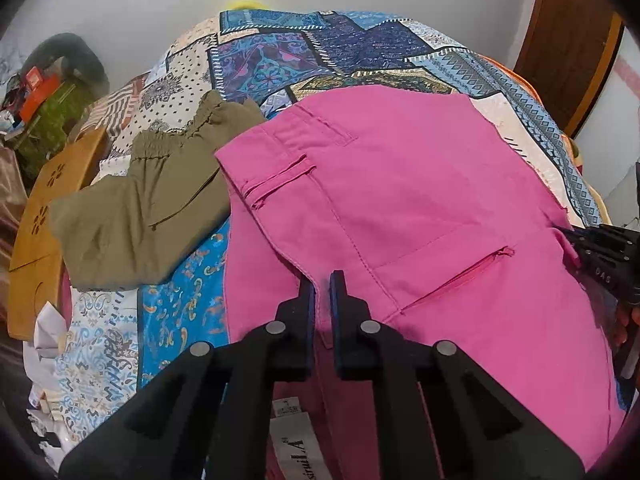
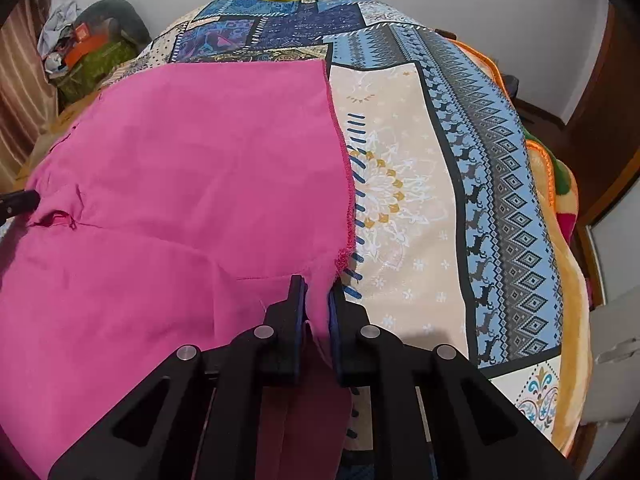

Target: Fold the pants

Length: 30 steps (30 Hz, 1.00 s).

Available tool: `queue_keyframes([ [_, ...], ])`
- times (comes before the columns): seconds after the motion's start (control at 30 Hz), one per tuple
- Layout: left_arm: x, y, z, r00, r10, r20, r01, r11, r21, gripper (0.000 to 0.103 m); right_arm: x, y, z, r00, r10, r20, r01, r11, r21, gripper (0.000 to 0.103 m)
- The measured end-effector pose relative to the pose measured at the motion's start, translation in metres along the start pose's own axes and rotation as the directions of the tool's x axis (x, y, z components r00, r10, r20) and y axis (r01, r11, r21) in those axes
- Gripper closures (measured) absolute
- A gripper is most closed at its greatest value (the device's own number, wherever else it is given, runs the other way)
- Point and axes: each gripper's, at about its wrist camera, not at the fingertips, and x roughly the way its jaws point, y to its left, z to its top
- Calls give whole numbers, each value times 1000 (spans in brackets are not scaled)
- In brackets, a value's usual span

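Note:
Pink pants [image 1: 400, 184] lie spread on a patterned bed sheet [image 1: 320, 52]. In the left wrist view my left gripper [image 1: 322, 280] is shut on the pants' waistband edge, with a back pocket just to its right. In the right wrist view the pink pants [image 2: 180, 184] fill the left half, and my right gripper [image 2: 318, 284] is shut on the hem end near the frayed edge. The right gripper also shows at the right edge of the left wrist view [image 1: 600, 248]. A white label hangs below the left gripper.
Olive-green pants [image 1: 148, 200] lie folded on the sheet left of the pink ones. A wooden board [image 1: 36, 220] stands at the bed's left side. Clutter sits at the far left [image 2: 84, 56]. An orange blanket edge [image 2: 560, 184] runs along the bed's right side.

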Motion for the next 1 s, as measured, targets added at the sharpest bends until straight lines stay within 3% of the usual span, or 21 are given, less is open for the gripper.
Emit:
queue_keyframes([
  [0.2, 3, 5, -3, 1000, -15, -1, 15, 1000, -15, 94, 3, -3, 1, 1000, -4, -8, 5, 999, 48, 96],
  [0.3, -4, 8, -4, 1000, -26, -2, 26, 1000, -5, 94, 2, 5, 6, 999, -39, -34, 40, 999, 9, 93],
  [0.43, -25, 23, -1, 1000, -21, 18, 21, 1000, 3, 90, -12, -2, 13, 997, 11, -81, -9, 1000, 15, 88],
  [0.53, -39, 41, 9, 999, 10, 50, -9, 1000, -15, 80, -33, -6, 19, 999, 18, -39, -18, 1000, -5, 84],
  [0.6, -44, 53, 17, 997, 28, 75, -26, 999, -29, 60, -49, -10, 28, 1000, 25, 4, -25, 1000, -7, 79],
  [0.63, -46, 59, 22, 995, 40, 94, -37, 999, -37, 58, -55, -12, 33, 999, 31, 24, -31, 1000, -7, 73],
  [0.7, -47, 69, 33, 992, 51, 115, -46, 998, -47, 57, -63, -10, 44, 997, 35, 68, -34, 999, -12, 67],
  [0.8, -39, 80, 47, 993, 32, 113, -25, 998, -65, 57, -67, -8, 64, 991, 42, 124, -40, 999, -22, 65],
  [1.0, 0, 80, 71, 997, 26, 79, -21, 998, -65, 57, -25, -3, 103, 997, 15, 76, -13, 999, -31, 65],
])
